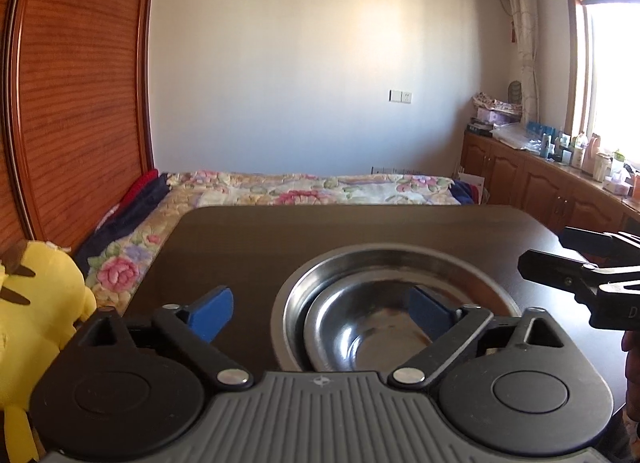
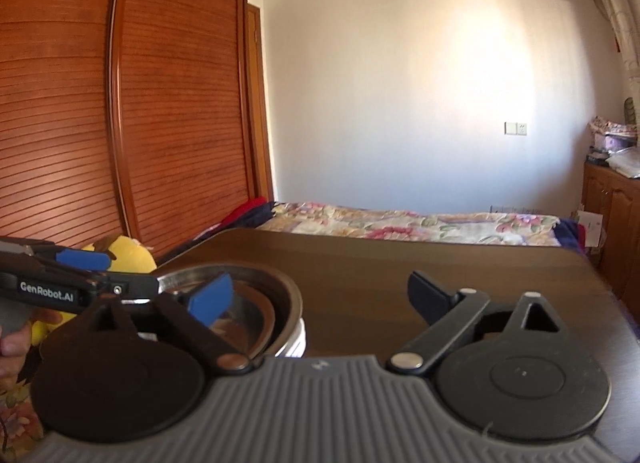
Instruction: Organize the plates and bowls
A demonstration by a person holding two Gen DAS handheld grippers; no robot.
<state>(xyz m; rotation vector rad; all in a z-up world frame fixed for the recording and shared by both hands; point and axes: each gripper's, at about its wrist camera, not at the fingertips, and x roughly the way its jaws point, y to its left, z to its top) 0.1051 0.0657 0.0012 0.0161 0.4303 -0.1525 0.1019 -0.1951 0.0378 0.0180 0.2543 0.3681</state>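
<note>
Spreading wide, left gripper (image 1: 322, 313) jaws hold nothing; blue pads (image 1: 214, 313) straddle the near-left rim of the steel bowl stack. Right gripper (image 2: 326, 299) also gapes empty, just right of the stack. Small bowl (image 1: 360, 327) sits nested inside the large bowl (image 1: 400, 259), both upright, mouths up, on the near part of the dark table (image 1: 248, 239); white base (image 2: 298, 337) visible beneath. Round, so no long axis. Judgement: thin steel, light, stiff, slippery, not fragile; pinch the rim wall, one pad inside, one outside.
</note>
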